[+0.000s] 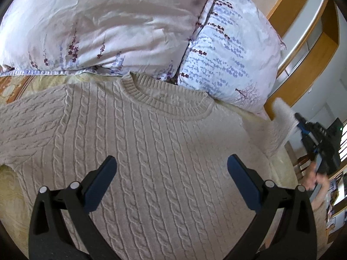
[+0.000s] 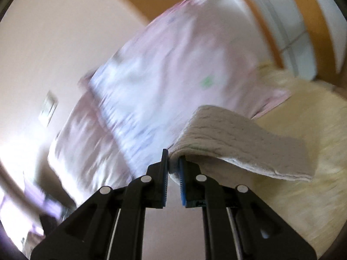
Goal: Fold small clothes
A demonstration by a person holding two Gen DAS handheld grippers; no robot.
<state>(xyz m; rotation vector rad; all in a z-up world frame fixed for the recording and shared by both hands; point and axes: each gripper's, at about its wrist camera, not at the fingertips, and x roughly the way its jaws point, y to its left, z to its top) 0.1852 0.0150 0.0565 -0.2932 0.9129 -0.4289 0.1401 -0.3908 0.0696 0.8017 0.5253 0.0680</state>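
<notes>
Beige cable-knit fills most of what I see from the left wrist: the sweater (image 1: 138,143) lies flat on the bed, chest up, directly ahead of and beneath my left gripper (image 1: 171,173), whose fingers stand wide apart and hold nothing; the ribbed collar (image 1: 164,99) sits beyond the fingertips, and the hem is cut off below the frame. Past the collar lie two floral pillows, the pink one (image 1: 104,28) ahead to the left, the bluish one (image 1: 229,58) ahead to the right; the yellowish bedspread (image 1: 13,195) shows only in slivers around the knit. Far to the right of this gripper, the right gripper (image 1: 321,143) appears blurred at the edge of the view, with the sweater's sleeve (image 1: 279,119) lifted up to it; the person's hand behind it is too smeared for me to read.

From the right wrist, my right gripper (image 2: 173,164) is clamped on the sleeve cuff (image 2: 238,143); the knit is pinched between the blue pads and drapes away to the right, clear of the bedspread (image 2: 303,195) below. Everything beyond is motion-blurred; I make out the pillows (image 2: 162,82) only as pale pink and blue shapes, and the wooden furniture (image 2: 271,32) as orange bands.
</notes>
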